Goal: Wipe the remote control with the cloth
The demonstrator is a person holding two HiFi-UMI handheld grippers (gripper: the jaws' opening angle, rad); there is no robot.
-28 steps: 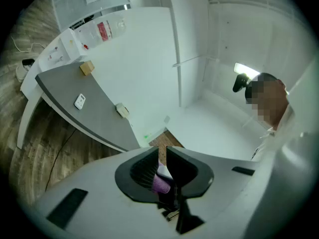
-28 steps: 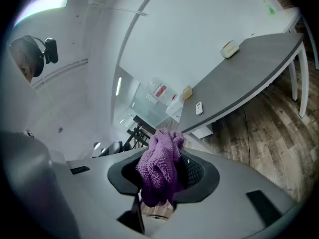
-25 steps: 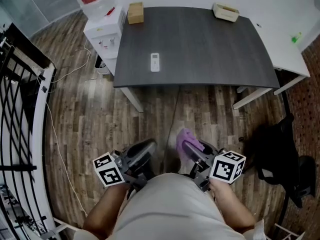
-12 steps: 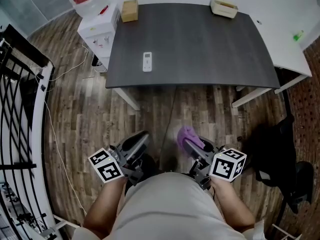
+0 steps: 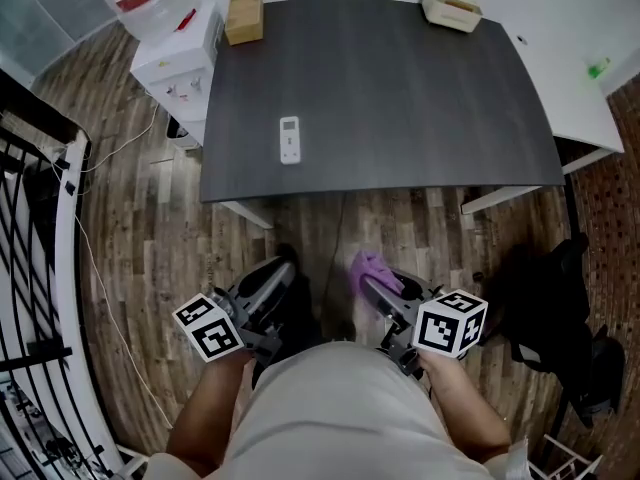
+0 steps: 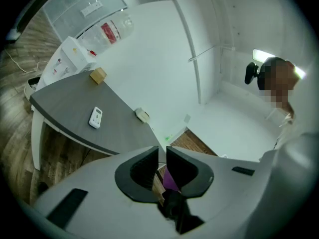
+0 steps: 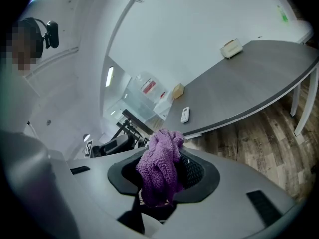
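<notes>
I carry two grippers. My right gripper (image 5: 372,286) is clamped on the one purple cloth (image 7: 160,166), bunched up between its jaws. My left gripper (image 6: 162,156) is all but closed, a thin slit between the jaws, holding nothing. The single remote control (image 5: 289,140) lies on the dark table (image 5: 400,98), near its left front edge, well apart from both grippers. Two small boxes sit at the far edge: a cardboard box (image 5: 244,16) and a pale tray (image 5: 451,9).
</notes>
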